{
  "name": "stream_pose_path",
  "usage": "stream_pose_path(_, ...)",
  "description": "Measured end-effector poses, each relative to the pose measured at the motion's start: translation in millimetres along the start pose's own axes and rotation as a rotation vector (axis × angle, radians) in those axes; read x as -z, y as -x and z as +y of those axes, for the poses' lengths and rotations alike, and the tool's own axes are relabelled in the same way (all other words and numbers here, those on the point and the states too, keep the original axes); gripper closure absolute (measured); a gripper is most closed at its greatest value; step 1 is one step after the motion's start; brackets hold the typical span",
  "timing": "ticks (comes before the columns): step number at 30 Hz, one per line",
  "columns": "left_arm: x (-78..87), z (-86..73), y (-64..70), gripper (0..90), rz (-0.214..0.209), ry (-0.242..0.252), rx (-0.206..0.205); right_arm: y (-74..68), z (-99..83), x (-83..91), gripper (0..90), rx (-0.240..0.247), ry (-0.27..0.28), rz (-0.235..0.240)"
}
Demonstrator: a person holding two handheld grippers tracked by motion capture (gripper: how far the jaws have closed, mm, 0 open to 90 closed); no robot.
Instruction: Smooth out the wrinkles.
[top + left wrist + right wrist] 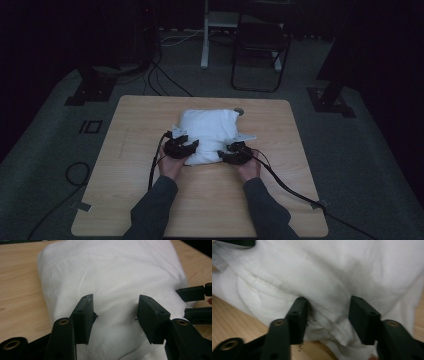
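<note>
While both hands sit at the near edge of the white pillow (209, 134), the left gripper (181, 148) has its jaws spread wide over the cloth, pinching nothing! Over at the pillow's near right corner, the right gripper (235, 153) also stands open, a stitched fold lying loose between its jaws. That pillow rests mid-table (135, 175), nearer the far edge.

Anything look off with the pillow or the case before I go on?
The pillow lies flat on the table. The one untidy spot is its near right corner: loose case fabric is bunched and wrinkled at the hem, between the right gripper's open jaws. No stains or tears show.
</note>
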State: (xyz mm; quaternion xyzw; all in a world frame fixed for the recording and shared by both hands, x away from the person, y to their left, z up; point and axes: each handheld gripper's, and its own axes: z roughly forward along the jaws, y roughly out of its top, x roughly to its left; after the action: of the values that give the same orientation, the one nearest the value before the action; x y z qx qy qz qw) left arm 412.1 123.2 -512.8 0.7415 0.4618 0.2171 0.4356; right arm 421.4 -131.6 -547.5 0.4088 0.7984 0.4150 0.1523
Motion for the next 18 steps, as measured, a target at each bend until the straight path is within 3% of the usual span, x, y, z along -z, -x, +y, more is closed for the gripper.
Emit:
stream_pose_path(3,16.6,1.2,-1.8,46.3,0.042,0.039,0.001,-2.3,-0.7,18.9,41.9,0.019,0.054,0.007)
stream_pose_path(6,37.4,-1.3,-7.8,46.1,0.03,0.074,0.017,-0.9,-6.3,42.9,39.0,0.024,0.112,-0.013)
stream_pose_path(10,55.7,-8.5,-13.6,45.5,0.018,0.074,0.031,5.1,-17.5,62.0,37.9,0.025,0.122,-0.034)
stream_pose_path(12,71.7,-20.5,-18.8,45.4,-0.004,0.085,0.064,12.5,-30.5,78.2,36.9,0.01,0.121,-0.051)
stream_pose_path(18,81.0,-30.6,-26.0,45.1,-0.004,0.059,0.068,24.1,-44.0,94.4,36.6,-0.023,0.123,-0.069)
